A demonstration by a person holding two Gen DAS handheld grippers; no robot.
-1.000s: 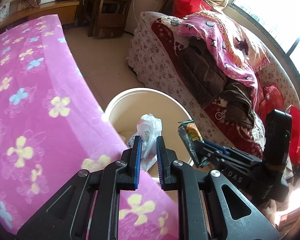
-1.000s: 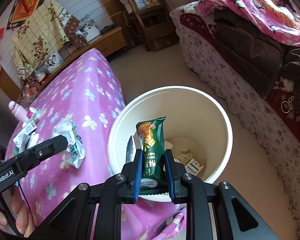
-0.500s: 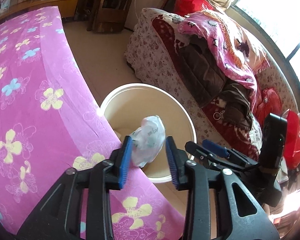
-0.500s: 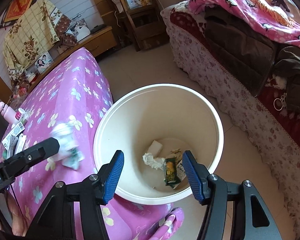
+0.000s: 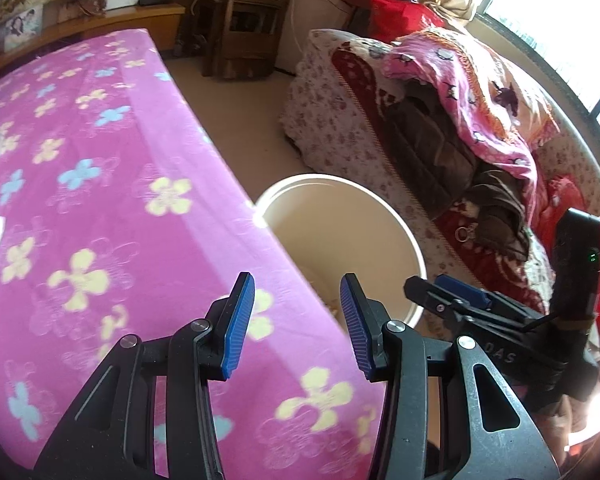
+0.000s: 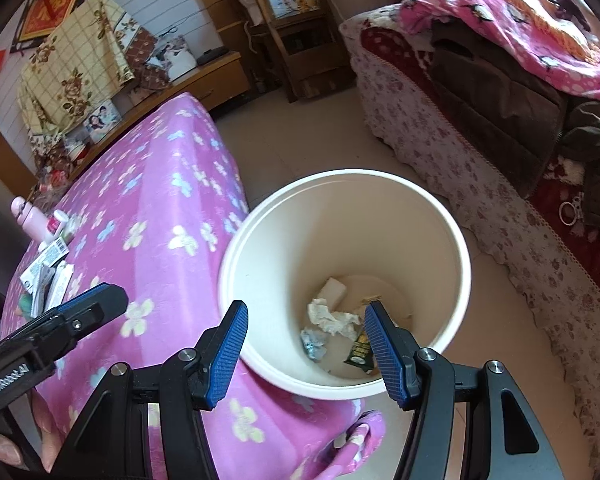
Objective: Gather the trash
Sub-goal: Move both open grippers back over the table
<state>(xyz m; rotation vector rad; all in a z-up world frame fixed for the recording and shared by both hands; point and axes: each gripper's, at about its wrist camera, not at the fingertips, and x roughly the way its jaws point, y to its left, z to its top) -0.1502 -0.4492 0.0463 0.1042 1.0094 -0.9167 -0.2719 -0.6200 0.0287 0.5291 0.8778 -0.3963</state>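
Note:
A cream trash bucket (image 6: 456,240) stands on the floor beside the pink flowered table; it also shows in the left wrist view (image 5: 404,232). Inside it lie a green snack wrapper (image 6: 359,354), a crumpled white tissue (image 6: 332,316) and a small crumpled plastic bag (image 6: 314,342). My right gripper (image 6: 304,350) is open and empty above the bucket's near rim. My left gripper (image 5: 296,320) is open and empty over the table edge next to the bucket, and it shows at the left of the right wrist view (image 6: 88,306).
The table with the pink flowered cloth (image 5: 100,184) holds several wrappers and packets (image 6: 48,276) and a pink bottle (image 6: 30,220) at its far end. A sofa with blankets and clothes (image 5: 440,132) stands right of the bucket. Wooden shelves (image 6: 292,28) stand at the back.
Both grippers opened and dropped their loads: the green wrapper from the right and the white plastic bag from the left now lie in the bucket. The left gripper drew back over the table.

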